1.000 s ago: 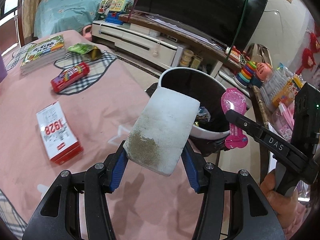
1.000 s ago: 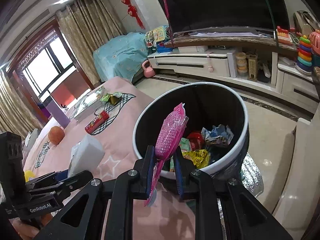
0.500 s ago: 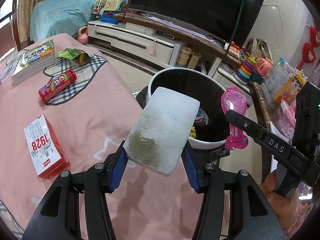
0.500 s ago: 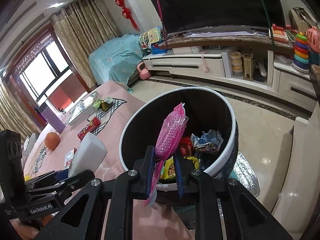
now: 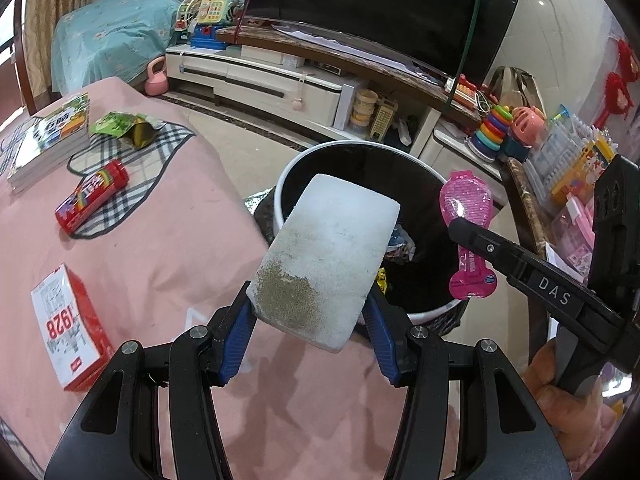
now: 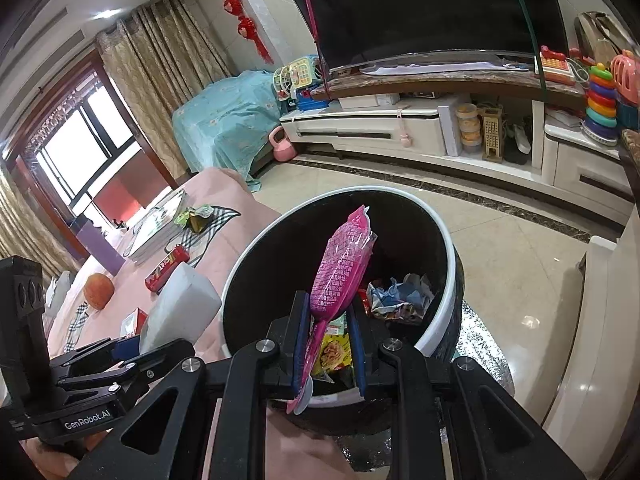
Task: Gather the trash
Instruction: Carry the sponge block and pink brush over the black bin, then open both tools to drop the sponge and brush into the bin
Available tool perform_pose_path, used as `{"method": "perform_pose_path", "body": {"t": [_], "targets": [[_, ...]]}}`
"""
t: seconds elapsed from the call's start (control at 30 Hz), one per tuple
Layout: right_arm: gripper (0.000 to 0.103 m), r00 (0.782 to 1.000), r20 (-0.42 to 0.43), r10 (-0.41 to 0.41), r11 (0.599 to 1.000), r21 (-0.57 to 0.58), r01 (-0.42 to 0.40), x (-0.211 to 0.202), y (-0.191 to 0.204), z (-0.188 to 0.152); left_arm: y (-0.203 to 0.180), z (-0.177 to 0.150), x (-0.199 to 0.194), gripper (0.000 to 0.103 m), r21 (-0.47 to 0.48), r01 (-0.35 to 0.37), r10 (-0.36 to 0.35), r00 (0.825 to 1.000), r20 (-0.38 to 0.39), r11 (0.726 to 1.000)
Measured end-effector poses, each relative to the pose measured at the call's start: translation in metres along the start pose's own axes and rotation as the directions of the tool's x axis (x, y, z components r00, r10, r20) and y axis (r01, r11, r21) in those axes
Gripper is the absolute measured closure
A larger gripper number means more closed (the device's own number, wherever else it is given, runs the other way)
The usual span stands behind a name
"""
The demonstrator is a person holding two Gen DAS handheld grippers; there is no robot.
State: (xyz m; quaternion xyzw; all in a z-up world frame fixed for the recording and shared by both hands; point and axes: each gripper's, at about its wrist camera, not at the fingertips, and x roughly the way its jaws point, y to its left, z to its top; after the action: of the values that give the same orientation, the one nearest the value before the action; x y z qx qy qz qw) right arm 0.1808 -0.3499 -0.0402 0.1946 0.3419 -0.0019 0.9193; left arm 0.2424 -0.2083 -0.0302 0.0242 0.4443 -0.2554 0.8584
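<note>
My left gripper is shut on a white foam block with a dirty brown patch, held over the near rim of the round black trash bin. My right gripper is shut on a pink plastic wrapper, which stands up above the bin. In the left wrist view the pink wrapper hangs over the bin's right side. Crumpled wrappers lie inside the bin. On the pink tablecloth remain a red tube, a green wrapper and a red and white box.
A stack of books lies at the table's far left. A TV stand with a large screen runs along the back wall. Toys crowd a shelf to the right. An orange fruit sits on the table.
Both grippers have drifted toward the bin with their loads still held. The bin looks larger and more centred, and the table items have slid left in the left wrist view.
</note>
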Motion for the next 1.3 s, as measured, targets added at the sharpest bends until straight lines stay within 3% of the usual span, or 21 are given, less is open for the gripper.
{"method": "perform_pose_path", "body": {"t": [1.0,1.17,1.23,1.3], "targets": [[0.083,0.999,-0.035,-0.024,1.000,-0.001,0.024,0.017,-0.010,0.015,-0.018,0.024,0.028,0.047,0.033,-0.009,0.009,1.000,-0.020,0.999],[0.079,0.999,-0.037,-0.028,1.000,0.004,0.028,0.017,-0.011,0.016,-0.020,0.024,0.027,0.042,0.034,-0.004,0.005,1.000,-0.021,0.999],[0.074,0.999,-0.041,-0.029,0.999,0.015,0.030,0.017,-0.013,0.017,-0.019,0.023,0.026,0.035,0.028,-0.004,0.004,1.000,-0.018,1.000],[0.059,0.999,-0.039,-0.029,0.999,0.026,0.030,0.017,-0.016,0.017,-0.016,0.021,0.024,0.028,0.016,-0.008,0.008,1.000,-0.014,1.000]]}}
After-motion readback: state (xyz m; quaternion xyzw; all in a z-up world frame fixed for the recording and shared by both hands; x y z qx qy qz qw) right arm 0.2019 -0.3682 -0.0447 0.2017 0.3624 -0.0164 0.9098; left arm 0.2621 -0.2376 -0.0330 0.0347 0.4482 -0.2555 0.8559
